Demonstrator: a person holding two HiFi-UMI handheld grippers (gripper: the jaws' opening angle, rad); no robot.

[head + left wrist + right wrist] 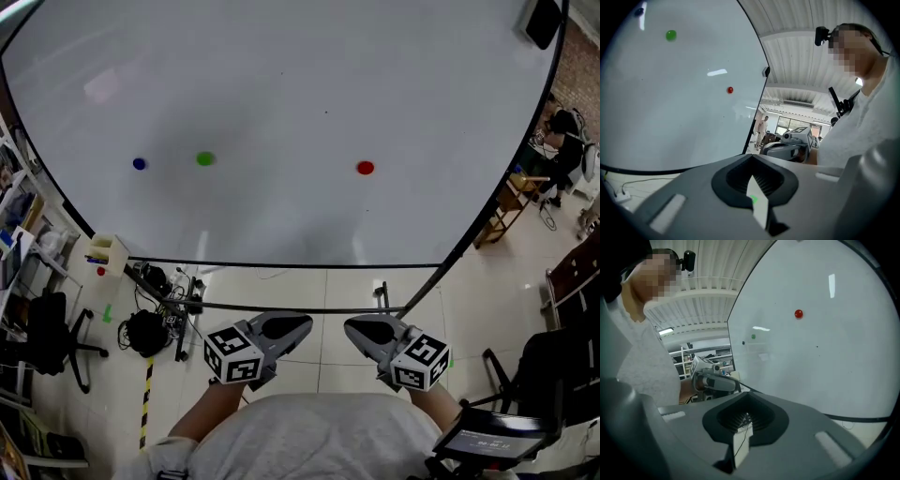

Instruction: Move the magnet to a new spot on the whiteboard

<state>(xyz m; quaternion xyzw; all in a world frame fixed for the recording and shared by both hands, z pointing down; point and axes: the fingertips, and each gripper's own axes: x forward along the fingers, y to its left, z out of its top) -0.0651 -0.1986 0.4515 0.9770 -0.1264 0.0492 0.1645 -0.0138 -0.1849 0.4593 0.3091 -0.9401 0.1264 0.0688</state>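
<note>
Here, the left tongs (757, 199) have their jaws together with nothing between them. The right tongs (742, 437) are likewise pressed closed and empty. In the head view both sit low and side by side, just in front of the person's light shirt (319, 436). Each marker cube is nearest the body, and the tips point toward the whiteboard (281, 84). They hang over the tiled floor (319, 286), well apart from the board, and neither touches anything.

Three small round magnets stick to the lower half of the whiteboard in a rough row. The blue magnet (139, 163) is at the left, with the green magnet (204, 158) near it on its right. The red magnet (365, 168) is well apart from those two, farther right, roughly above the right tongs. The rest of the board's face is bare apart from a few tiny dark specks.

A small pale box (109, 251) sits at the board's lower left corner. Below it, a tangle of cables (150, 328) lies on the floor, beside a strip of yellow-and-black tape (146, 403). A dark office chair (47, 337) stands at the far left. At the far right, past the board's edge, there is a wooden stool (506, 211), and another person (562, 141) sits in the background.
</note>
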